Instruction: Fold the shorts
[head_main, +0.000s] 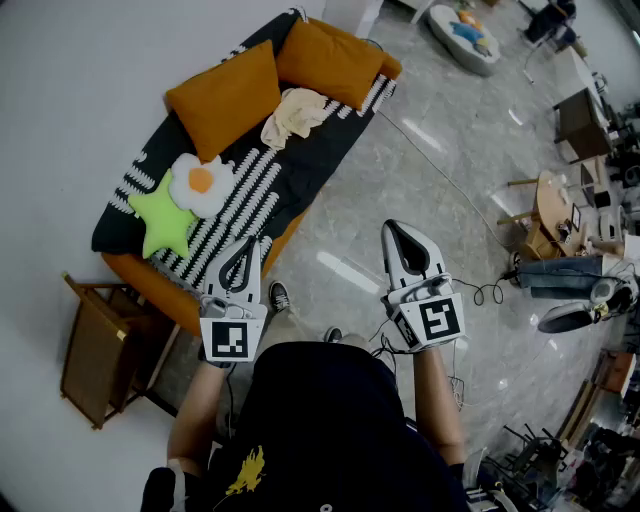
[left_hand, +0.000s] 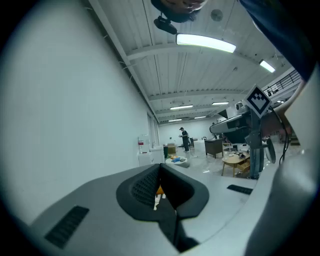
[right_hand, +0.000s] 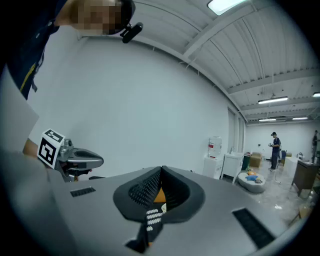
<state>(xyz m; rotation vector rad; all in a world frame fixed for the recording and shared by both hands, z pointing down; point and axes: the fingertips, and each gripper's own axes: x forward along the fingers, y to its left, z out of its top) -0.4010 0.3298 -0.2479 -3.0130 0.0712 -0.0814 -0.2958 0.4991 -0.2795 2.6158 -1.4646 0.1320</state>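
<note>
cream shorts (head_main: 297, 112) lie crumpled on the striped cover of the sofa (head_main: 250, 190), at the gap between two orange cushions (head_main: 225, 97); the heap's long axis runs lower left to upper right in the head view, and its waist and leg ends cannot be told apart. a fried-egg pillow (head_main: 203, 183) and a green star pillow (head_main: 165, 218) lie further along the seat, with a wooden rack (head_main: 100, 350) beside the sofa's end. the left gripper (head_main: 243, 248) and right gripper (head_main: 400, 232) are held level before the person, well apart from the shorts, each with its jaws closed together on nothing.

Upper left of the head view: sofa (head_main: 150, 285) against the wall. On its seat, toward the top: one cushion (head_main: 225, 95) left of another (head_main: 330, 60), shorts (head_main: 297, 112) between them. Further down the seat: egg pillow (head_main: 203, 183) touching star pillow (head_main: 163, 222). Lower left, beside the sofa's end: wooden stand (head_main: 100, 350). Centre: left gripper (head_main: 241, 250) and right gripper (head_main: 397, 232) side by side, well apart from the shorts.
</note>
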